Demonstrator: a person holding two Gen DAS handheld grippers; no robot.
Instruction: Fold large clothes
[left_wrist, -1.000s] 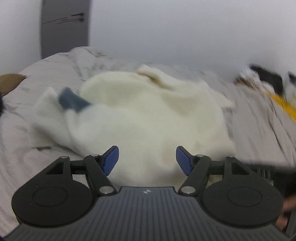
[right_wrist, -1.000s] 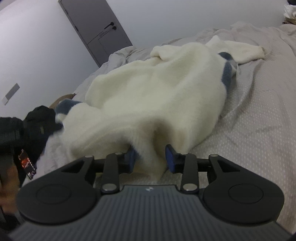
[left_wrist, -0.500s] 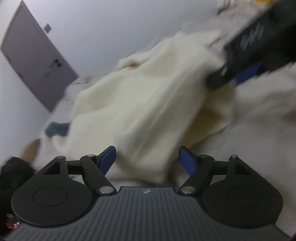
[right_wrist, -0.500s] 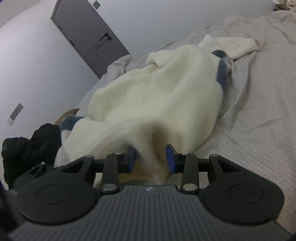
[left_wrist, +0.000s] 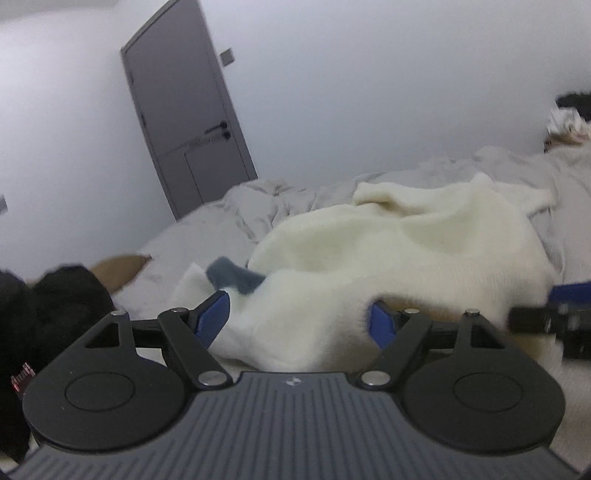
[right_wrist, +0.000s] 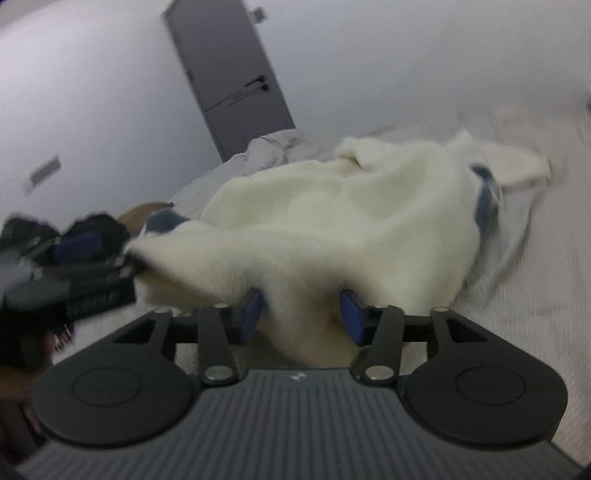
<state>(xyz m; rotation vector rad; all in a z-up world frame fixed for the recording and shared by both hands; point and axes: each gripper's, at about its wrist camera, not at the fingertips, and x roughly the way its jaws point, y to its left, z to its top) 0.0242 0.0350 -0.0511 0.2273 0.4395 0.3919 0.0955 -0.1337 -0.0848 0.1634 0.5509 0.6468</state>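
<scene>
While my right gripper (right_wrist: 301, 317) keeps pinching the one cream sweater (left_wrist: 399, 254) on the grey bed (left_wrist: 221, 236), my left gripper (left_wrist: 297, 319), jaws spread, has swung back level around its hem.

No legible text anywhere.

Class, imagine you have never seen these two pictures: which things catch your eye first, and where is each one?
The fluffy cream-white sweater with dark blue patches dominates, sprawled across the grey bedsheet. Its near edge runs between the blue pads of the right gripper, and the left gripper reaches into its hem with jaws wide apart. Behind, a tall grey door stands in the white wall.
</scene>
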